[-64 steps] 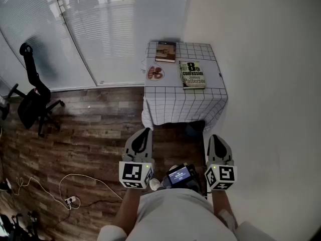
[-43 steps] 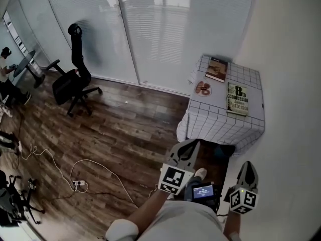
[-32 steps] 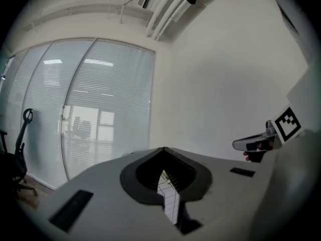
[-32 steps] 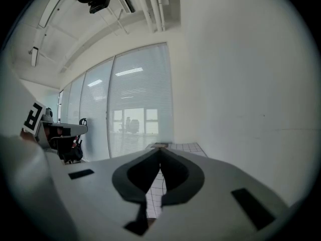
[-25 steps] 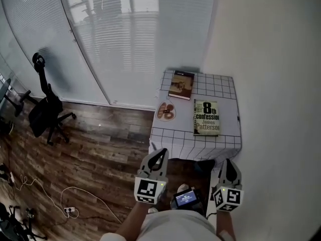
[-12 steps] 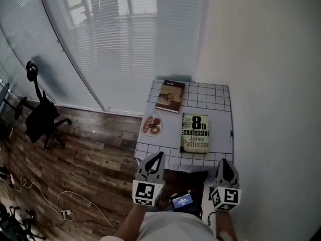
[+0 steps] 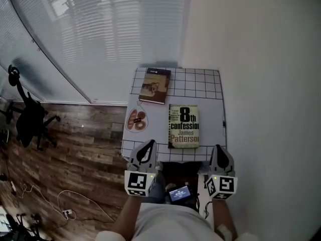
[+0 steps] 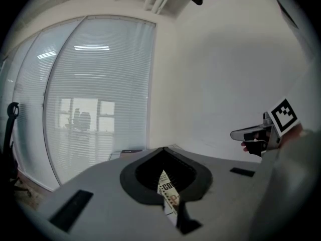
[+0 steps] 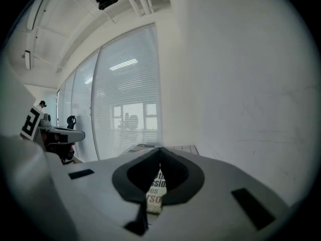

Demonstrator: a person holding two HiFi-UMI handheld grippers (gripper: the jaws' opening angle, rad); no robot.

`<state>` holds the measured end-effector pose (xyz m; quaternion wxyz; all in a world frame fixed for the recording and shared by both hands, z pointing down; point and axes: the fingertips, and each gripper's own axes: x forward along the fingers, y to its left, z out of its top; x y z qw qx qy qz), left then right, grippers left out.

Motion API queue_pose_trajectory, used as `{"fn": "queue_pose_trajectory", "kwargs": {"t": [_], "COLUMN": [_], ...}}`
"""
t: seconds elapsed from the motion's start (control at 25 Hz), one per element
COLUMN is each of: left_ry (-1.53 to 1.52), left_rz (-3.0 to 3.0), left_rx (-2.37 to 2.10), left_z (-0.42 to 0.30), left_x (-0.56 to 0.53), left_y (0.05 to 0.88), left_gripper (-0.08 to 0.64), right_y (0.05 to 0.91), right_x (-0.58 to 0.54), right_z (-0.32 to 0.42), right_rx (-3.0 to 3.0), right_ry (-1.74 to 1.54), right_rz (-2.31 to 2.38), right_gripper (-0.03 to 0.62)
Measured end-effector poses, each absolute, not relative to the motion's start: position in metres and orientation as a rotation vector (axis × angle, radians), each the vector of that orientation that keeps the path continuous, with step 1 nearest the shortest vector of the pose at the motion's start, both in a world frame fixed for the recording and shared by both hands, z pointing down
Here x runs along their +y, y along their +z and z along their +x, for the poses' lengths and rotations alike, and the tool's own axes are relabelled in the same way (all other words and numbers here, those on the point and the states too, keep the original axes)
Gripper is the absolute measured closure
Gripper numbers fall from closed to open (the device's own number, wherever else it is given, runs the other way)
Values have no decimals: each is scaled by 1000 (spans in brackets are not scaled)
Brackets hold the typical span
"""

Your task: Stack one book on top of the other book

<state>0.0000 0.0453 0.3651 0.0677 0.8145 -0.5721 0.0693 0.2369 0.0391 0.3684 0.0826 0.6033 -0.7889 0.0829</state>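
The near book [image 7: 183, 127] lies flat on the checked table [image 7: 213, 92], just ahead of my jaws and between the two pairs. The far book [image 7: 155, 79] sits beyond it, on the side of my left gripper [image 7: 148, 145]. That one and my right gripper [image 7: 219, 149] are both closed on nothing.

Front book [image 7: 183, 126], rear book [image 7: 155, 86], perhaps dish [image 7: 136, 120], on table [image 7: 210, 92]
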Motion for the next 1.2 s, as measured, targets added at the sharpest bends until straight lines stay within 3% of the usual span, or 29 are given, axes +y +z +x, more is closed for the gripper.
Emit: {"fn": "queue_pose_trajectory", "kwargs": {"t": [1.2], "left_ry": [464], "left_rz": [2440], "left_rx": [-1353], "left_z": [28], "left_x": [-43], "left_y": [501], "left_gripper": [552], "right_y": [511], "right_x": [-33], "right_z": [210], "right_rx": [-2138], "right_ry": [463], "right_rz": [1599], "right_gripper": [583]}}
